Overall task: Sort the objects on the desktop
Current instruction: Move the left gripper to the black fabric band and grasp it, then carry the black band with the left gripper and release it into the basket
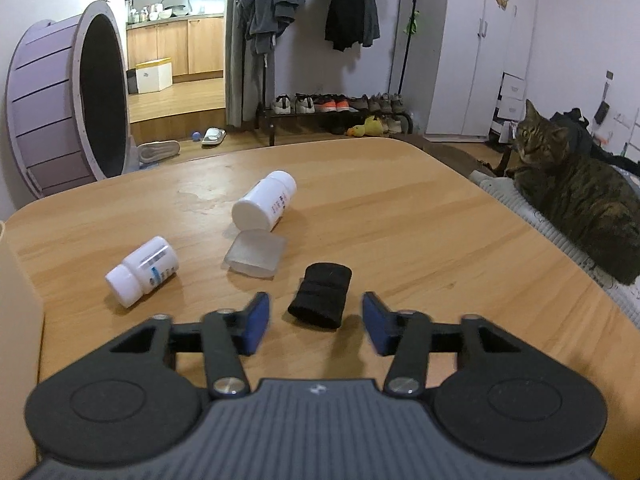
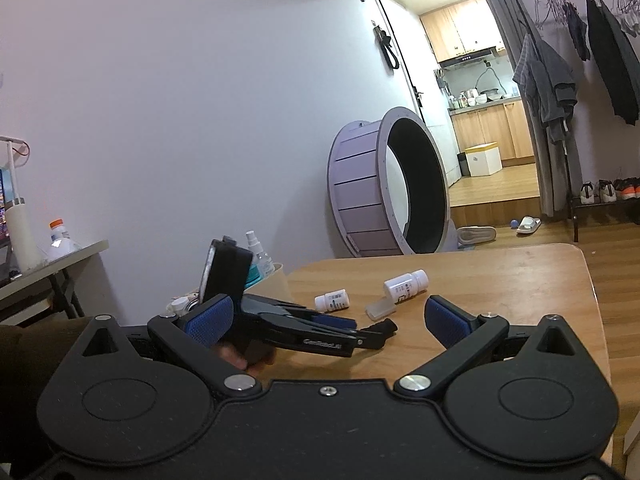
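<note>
A pale wooden table [image 1: 400, 216] fills both views, with a lilac cat wheel [image 1: 64, 108] and a kitchen doorway behind it. Through the left wrist camera we see our left tongs [image 1: 316, 322] low over the table, their blue pads standing apart on either side of a small black rolled cloth [image 1: 320, 294] without touching it, so they grip nothing. Beyond the cloth lies a frosted plastic cap [image 1: 256, 253], touching a large white bottle [image 1: 264, 205] on its side; a smaller white bottle [image 1: 142, 270] lies well to the left. Only this view shows the tabby cat [image 1: 576, 200] lying on bedding beside the table's right edge, and a shoe rack [image 1: 336, 108] by the far wall.

The right wrist camera gives us what the left cannot: the left tool seen from the side, a hand [image 2: 244, 356] under it, and a beige container [image 2: 272, 282] at the table's left end holding a spray bottle [image 2: 258, 254]. Our right tongs [image 2: 326, 320] hang spread wide and empty above the near edge.
</note>
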Action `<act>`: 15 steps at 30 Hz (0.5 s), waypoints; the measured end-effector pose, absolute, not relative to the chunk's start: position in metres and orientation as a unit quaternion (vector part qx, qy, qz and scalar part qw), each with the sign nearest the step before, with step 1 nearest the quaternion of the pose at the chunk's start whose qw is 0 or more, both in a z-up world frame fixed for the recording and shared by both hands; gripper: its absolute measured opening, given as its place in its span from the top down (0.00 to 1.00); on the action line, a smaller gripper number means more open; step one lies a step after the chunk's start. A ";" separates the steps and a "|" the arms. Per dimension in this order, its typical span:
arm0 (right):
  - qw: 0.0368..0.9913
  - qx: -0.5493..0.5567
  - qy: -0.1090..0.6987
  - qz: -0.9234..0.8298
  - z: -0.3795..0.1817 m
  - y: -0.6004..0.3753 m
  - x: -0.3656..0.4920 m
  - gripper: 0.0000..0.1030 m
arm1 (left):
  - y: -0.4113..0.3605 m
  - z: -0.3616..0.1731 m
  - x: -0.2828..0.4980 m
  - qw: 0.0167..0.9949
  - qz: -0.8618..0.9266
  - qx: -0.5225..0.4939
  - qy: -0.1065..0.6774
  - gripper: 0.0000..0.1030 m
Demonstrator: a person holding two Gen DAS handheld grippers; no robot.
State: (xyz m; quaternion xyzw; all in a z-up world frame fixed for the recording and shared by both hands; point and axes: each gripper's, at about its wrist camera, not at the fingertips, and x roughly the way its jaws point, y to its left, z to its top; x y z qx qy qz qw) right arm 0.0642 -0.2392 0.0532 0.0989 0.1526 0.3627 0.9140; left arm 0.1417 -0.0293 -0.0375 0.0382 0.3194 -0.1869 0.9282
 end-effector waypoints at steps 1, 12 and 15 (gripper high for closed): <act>0.914 0.098 0.152 0.364 0.053 -0.239 0.064 0.00 | -0.030 -0.037 0.142 0.928 -0.190 0.040 0.319 0.77; 0.909 0.098 0.153 0.374 0.055 -0.233 0.063 0.00 | 0.006 -0.003 0.098 0.947 -0.169 0.021 0.272 0.91; 0.907 0.097 0.156 0.380 0.054 -0.229 0.063 0.00 | 0.029 0.013 0.077 0.957 -0.146 0.011 0.252 0.91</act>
